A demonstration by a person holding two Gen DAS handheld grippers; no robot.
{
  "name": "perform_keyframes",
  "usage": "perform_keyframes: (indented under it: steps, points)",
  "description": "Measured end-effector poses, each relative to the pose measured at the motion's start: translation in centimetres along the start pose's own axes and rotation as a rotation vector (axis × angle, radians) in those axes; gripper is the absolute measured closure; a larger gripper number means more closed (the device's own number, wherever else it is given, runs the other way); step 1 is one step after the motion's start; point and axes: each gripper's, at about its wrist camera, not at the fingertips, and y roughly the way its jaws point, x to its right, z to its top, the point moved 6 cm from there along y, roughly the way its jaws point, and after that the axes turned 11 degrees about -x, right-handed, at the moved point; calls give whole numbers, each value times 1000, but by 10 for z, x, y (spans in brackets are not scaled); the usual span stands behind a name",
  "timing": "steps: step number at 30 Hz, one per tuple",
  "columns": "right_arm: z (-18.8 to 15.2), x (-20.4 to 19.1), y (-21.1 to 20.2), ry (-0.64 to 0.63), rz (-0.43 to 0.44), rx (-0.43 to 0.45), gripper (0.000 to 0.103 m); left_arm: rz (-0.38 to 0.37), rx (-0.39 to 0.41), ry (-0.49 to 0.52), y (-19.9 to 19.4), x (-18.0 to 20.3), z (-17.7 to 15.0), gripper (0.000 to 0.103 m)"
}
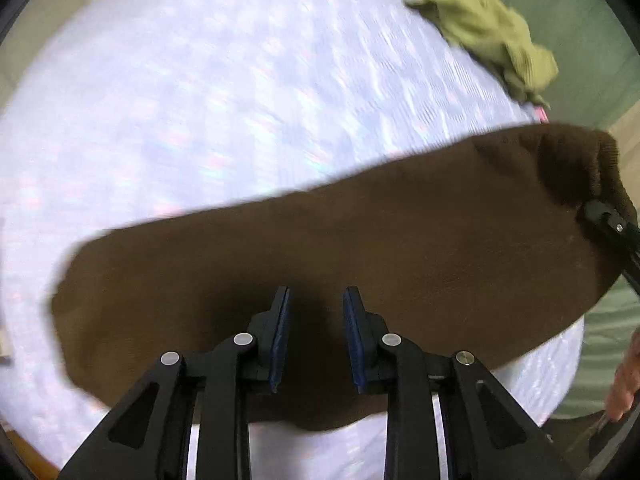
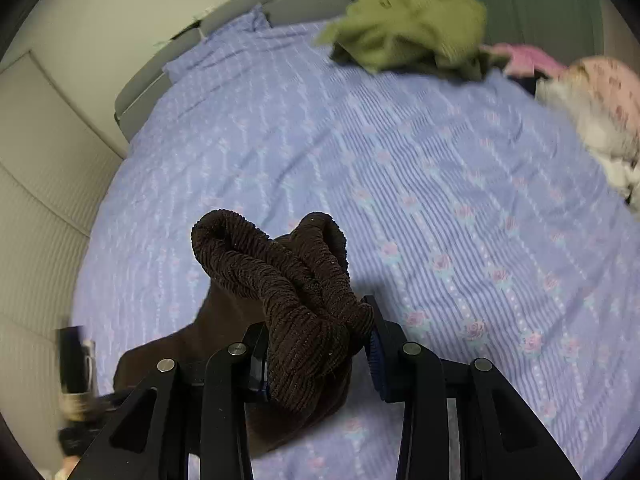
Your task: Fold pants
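The right gripper (image 2: pixel 316 354) pinches the bunched waistband of the brown pants (image 1: pixel 320 248), lifting it off the bed (image 1: pixel 200 120). The left gripper (image 1: pixel 316 336) hovers, jaws apart, empty. Risk: thick ribbing may slip free.

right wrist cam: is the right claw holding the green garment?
No, the right claw is clamped on the ribbed waistband of the brown pants; the green garment lies far across the bed.
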Motion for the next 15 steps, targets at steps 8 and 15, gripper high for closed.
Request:
perform_keyframes:
  steps: [8, 15]
  points:
    - [-24, -145, -33, -252, -126, 67, 65, 86, 70, -100, -80, -135, -74, 74]
    - [-68, -278, 3, -415, -139, 7, 65, 42, 79, -205, -101, -224, -121, 74]
